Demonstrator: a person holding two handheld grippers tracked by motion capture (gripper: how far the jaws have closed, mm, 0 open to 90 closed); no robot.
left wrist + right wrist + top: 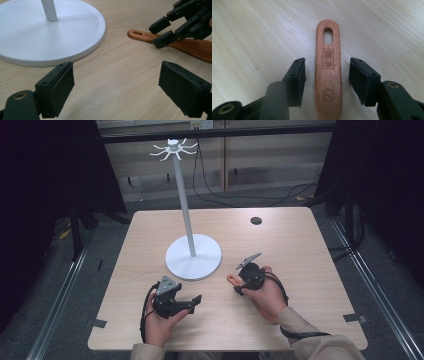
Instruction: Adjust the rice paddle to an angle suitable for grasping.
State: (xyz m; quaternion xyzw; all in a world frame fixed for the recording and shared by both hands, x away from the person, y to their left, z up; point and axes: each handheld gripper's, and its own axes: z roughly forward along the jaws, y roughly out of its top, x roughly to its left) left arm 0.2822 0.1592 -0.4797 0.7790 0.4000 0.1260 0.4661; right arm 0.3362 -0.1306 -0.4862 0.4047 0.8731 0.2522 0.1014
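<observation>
Your right gripper [239, 281] sits right of centre on the table [300, 250], held in your right hand [270, 297]. Its jaws stand wide, one on each side of the wooden handle [328, 67] and touching neither side. The handle lies flat on the table between them. Its rounded end, with an oval hole, points away from the gripper toward the stand [193, 256]. A stamped mark sits just below the hole and a round mark lies lower on the handle.

In the left gripper view, the handle [175, 43] runs from its holed end rightward under the right gripper [165, 32], where it widens. The far end is cut off at the frame edge, so what kind of utensil it is cannot be told.

Your left gripper [192, 301] is held in your left hand [162, 320], near the front edge, left of centre. Its jaws stand wide with nothing between them, pointing toward the right gripper. It is apart from the handle.

The stand is white: a round base near mid-table and a thin upright pole topped by a ring of hooks [173, 148]. The base lies just beyond both grippers. A dark round hole [256, 220] marks the far side of the table.
</observation>
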